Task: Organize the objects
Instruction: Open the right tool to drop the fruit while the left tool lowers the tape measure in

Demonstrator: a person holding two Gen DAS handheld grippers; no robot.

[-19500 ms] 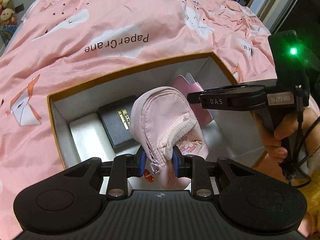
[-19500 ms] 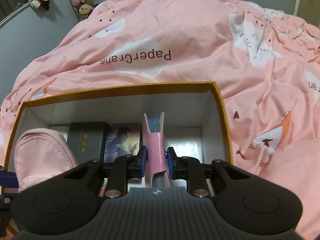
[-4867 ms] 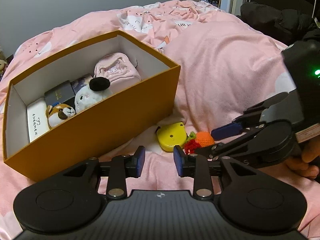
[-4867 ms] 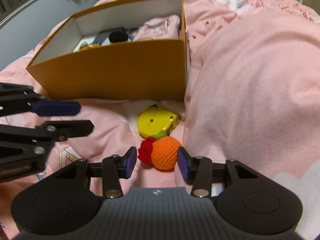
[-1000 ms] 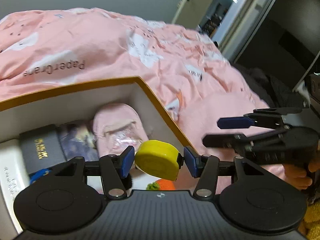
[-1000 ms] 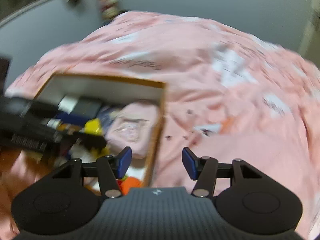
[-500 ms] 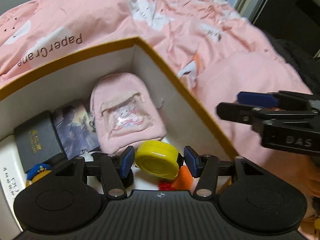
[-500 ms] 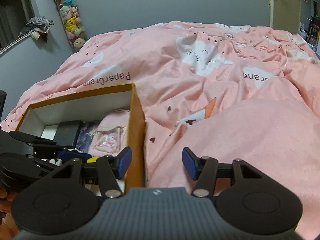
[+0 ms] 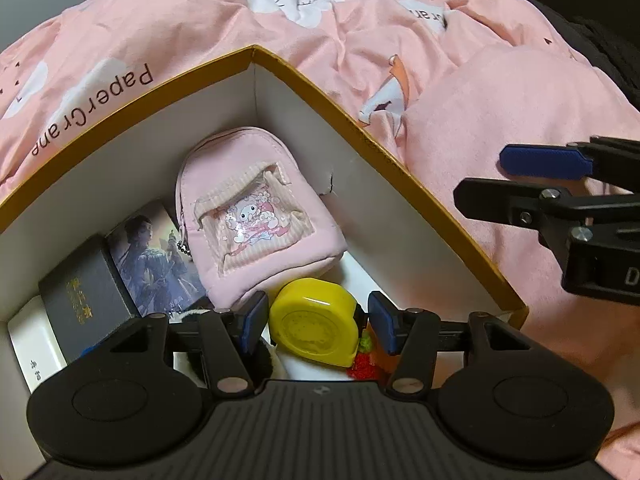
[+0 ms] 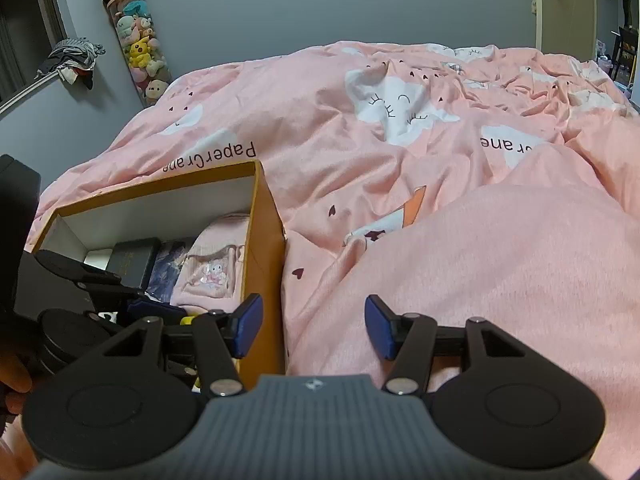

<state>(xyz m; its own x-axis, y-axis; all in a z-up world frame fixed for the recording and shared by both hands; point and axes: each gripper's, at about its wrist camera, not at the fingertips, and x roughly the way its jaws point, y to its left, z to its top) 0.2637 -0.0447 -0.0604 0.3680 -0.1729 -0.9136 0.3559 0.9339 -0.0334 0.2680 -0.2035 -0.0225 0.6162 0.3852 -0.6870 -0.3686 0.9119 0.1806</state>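
The yellow tape measure (image 9: 313, 317) lay inside the orange box (image 9: 416, 176), below the pink pouch (image 9: 256, 216). The left tongs (image 9: 318, 322), which half a second before seemed to grip it, now stood apart around it. The right tongs (image 10: 312, 326) hung open and empty over the bed (image 10: 440, 168). I judged this item finished.

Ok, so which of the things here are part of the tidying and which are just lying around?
Part of the job:
- round yellow plastic tape measure, between the open left tongs
- orange cardboard box
- small pink fabric backpack
- black rectangular case

Just lying about:
- pink printed duvet
- hanging column of plush toys
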